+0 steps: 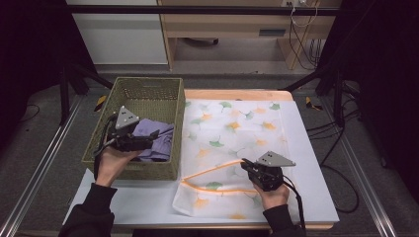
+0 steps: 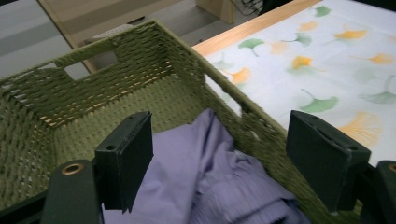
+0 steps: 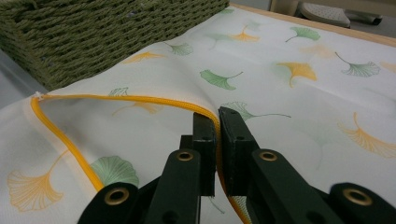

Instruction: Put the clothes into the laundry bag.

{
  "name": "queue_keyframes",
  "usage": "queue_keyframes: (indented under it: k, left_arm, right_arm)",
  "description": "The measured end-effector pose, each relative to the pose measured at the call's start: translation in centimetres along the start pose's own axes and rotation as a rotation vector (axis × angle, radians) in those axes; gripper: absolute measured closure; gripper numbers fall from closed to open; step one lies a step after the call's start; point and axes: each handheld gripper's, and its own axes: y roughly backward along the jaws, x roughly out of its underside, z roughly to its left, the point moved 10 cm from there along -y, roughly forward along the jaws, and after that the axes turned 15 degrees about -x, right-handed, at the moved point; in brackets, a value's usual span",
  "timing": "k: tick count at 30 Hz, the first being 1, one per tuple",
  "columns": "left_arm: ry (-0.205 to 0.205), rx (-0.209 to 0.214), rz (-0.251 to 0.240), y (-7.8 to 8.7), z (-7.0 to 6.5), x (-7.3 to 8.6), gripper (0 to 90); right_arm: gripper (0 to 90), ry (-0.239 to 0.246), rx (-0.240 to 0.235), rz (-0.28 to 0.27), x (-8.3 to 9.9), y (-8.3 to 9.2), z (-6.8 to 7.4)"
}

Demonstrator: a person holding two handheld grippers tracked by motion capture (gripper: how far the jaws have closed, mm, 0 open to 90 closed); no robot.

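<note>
- The right gripper is clenched on the orange zipper edge of a white mesh bag printed with green and orange ginkgo leaves; in the right gripper view its two black jaws stand almost together with the bag's rim pinched between them.
- That pinch lifts the upper side of the bag's mouth off the lower side, so the opening gapes toward the basket; the zipper runs from the jaws in a curve to the bag's near left corner.
- The left gripper is released: its jaws stand wide apart with nothing pressed between them, hovering over the near right part of a green woven basket.
- A crumpled lilac cloth lies in the basket's near right corner, just below and between the open jaws, against the basket's right wall.
- The basket sits at the tabletop's left edge, its right wall touching the bag's left side; the bag covers the middle of the tabletop, reaching almost to the far edge.
- The tabletop is white with a wooden border at the far edge.
- Beyond it are a grey floor, a pale wooden desk with hanging cables, and dark frame bars on both sides.
</note>
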Motion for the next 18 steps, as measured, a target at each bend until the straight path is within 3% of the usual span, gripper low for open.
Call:
queue_keyframes:
  k: [2, 4, 11, 18]
  left_arm:
    - [0.008, -0.005, 0.018, -0.9, 0.2, 0.0, 21.9]
    - [-0.016, -0.01, 0.01, -1.9, 0.3, -0.1, 21.9]
    - [-0.074, -0.012, 0.066, -4.8, 0.0, 1.2, 22.1]
    - [-0.08, -0.003, 0.161, -7.0, -0.3, 2.9, 21.2]
  right_arm:
    - [85.2, 0.0, 0.004, 0.002, 0.1, 0.0, -0.1]
    - [85.1, -0.002, 0.004, 0.003, 0.1, 0.0, -0.1]
    - [85.2, -0.001, 0.004, 0.007, 0.2, -0.1, -0.2]
    - [85.3, -0.009, 0.0, 0.015, 0.4, -0.1, -0.3]
